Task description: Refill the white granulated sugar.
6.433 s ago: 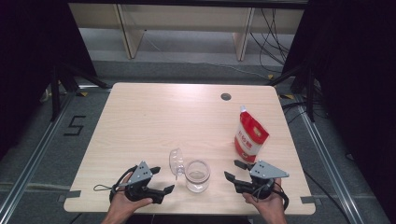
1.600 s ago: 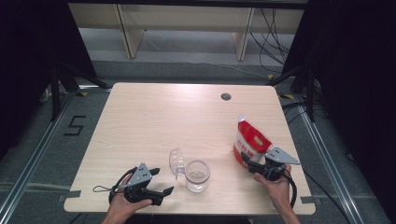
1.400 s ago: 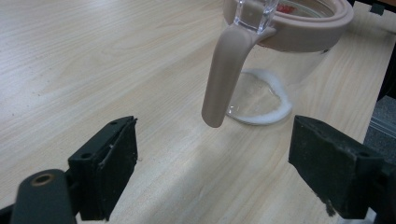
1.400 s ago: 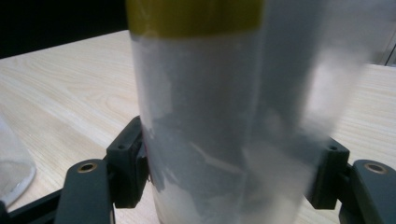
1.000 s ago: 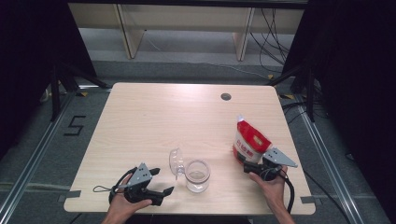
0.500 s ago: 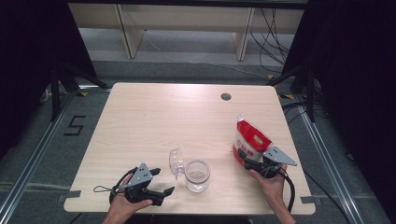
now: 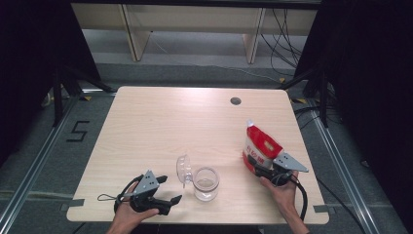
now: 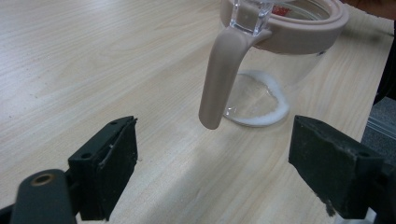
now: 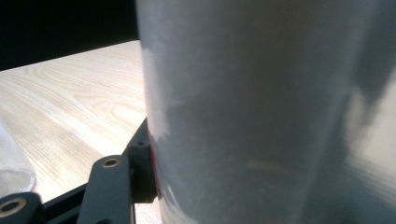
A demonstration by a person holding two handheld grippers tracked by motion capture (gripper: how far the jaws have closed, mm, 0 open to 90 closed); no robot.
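the red pouch (image 7: 261,147) stands upright on the right part of the wooden table (image 7: 165,122), near the front edge, with its white top corner pointing up and away from the person. the right gripper (image 7: 258,168) sits at the pouch's lower near side; its jaws have just been closing with the pouch between them, and in the right gripper view the 1 visible black jaw lies flat against the pouch's (image 9: 271,112) pale back face, so the gripper is pinching the pouch. the other jaw is hidden behind the pouch there. left of it, near the middle of the front edge, stands a clear glass jar (image 7: 206,183) with its hinged lid (image 7: 183,170) swung open to the left. the left gripper (image 7: 168,191) rests low by the front-left of the table, just beside the jar and apart from it, its 2 jaws spread wide with nothing between them. in the left gripper view the jar (image 8: 261,100) stands ahead of the pads, its beige clasp (image 8: 219,79) hanging down from the rim, and a ring of white powder lies at the jar's bottom.
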